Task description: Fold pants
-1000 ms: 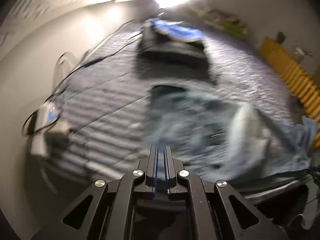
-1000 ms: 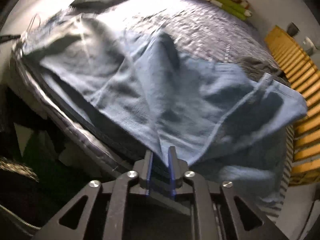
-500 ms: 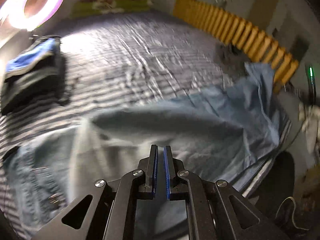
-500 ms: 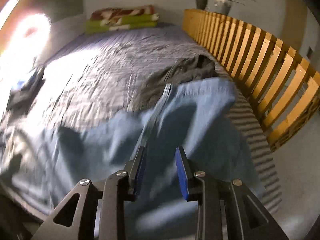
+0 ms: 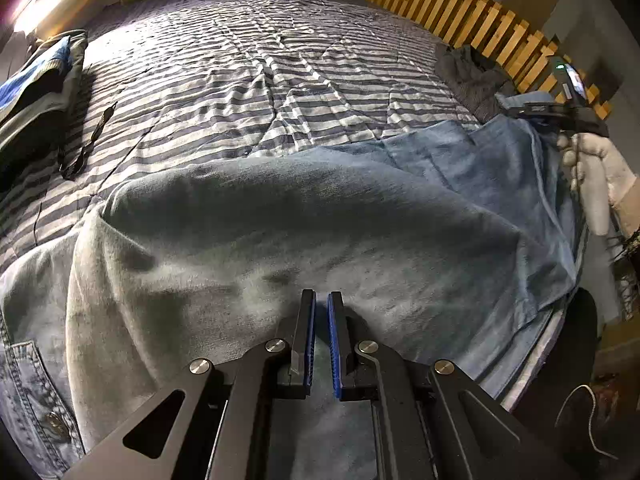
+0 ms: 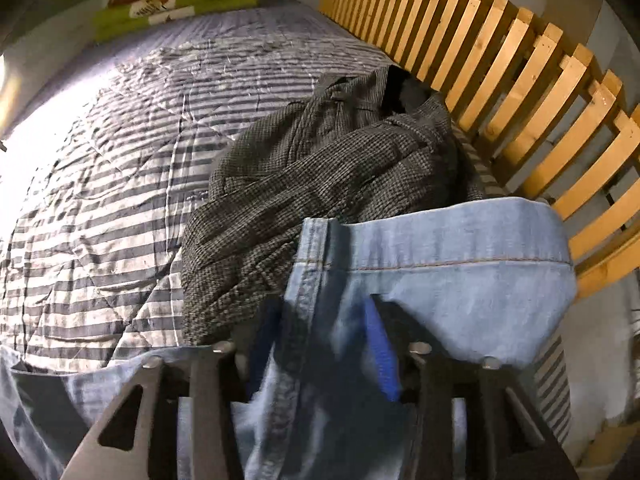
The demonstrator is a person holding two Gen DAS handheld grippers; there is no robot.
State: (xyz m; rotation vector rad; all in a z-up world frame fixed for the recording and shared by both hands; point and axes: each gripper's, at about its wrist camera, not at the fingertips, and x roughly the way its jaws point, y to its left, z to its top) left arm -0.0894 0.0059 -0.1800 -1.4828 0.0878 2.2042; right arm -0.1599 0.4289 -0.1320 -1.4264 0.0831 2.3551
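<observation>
Light blue jeans lie stretched across the near edge of a striped bed. Their waist with a metal button is at the lower left. My left gripper points down onto the middle of the cloth, its jaws shut to a thin slit with denim gathered at the tips. My right gripper holds the leg end of the jeans; the seam runs between its blue pads and the hem stands up in front. In the left wrist view that gripper and a white-gloved hand are at the far right.
A crumpled grey checked garment lies just beyond the hem, against a wooden slat rail. A stack of folded clothes and a black strap sit at the bed's left. Green folded blankets lie at the far end.
Both views have swung round to face along the bed. The jeans now lie drawn out between the two grippers. The right jaws stand wider than a second ago, with the seam between them.
</observation>
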